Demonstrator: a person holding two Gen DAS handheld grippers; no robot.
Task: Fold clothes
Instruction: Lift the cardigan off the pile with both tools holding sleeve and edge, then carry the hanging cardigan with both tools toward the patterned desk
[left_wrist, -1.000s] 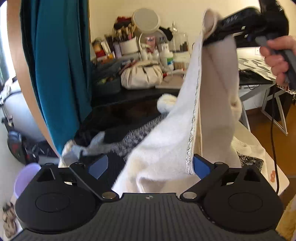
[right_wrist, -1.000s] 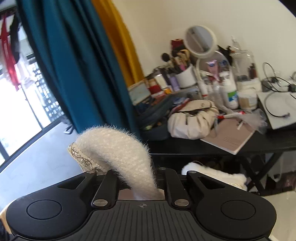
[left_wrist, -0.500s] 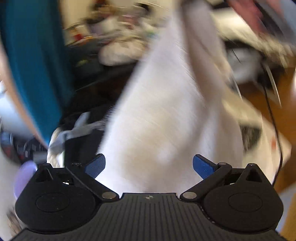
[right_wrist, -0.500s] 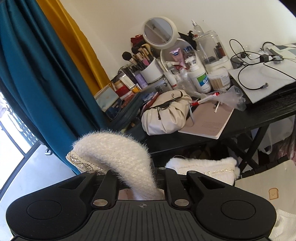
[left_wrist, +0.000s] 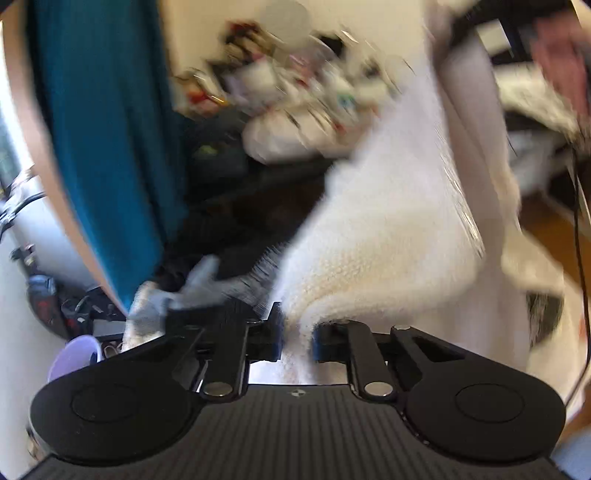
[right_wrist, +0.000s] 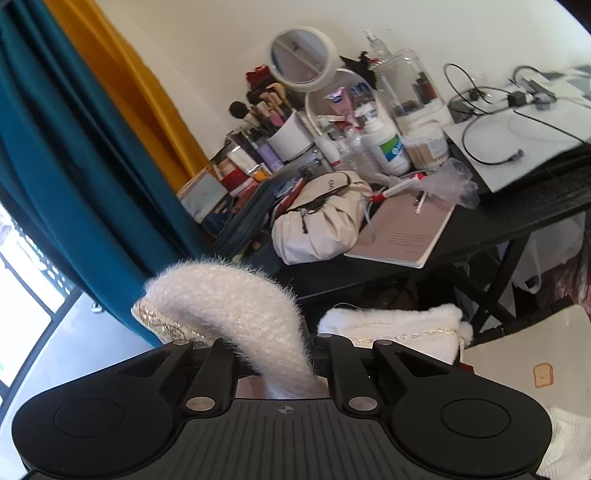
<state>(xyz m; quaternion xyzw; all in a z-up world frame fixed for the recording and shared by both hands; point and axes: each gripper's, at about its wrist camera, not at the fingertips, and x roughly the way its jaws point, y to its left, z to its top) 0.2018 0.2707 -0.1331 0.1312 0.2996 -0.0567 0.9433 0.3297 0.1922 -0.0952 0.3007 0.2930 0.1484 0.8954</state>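
Hand-held gripper (left_wrist: 297, 341) on my left has just clamped the white sweater's (left_wrist: 388, 236) lower fold, my right one (right_wrist: 284, 365) grips its trimmed edge, garment hanging midair, folding barely begun

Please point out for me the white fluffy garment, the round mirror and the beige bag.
white fluffy garment (left_wrist: 384, 236), left wrist view, knitted middle part.
round mirror (right_wrist: 298, 56), right wrist view, glass centre.
beige bag (right_wrist: 325, 225), right wrist view, front side.
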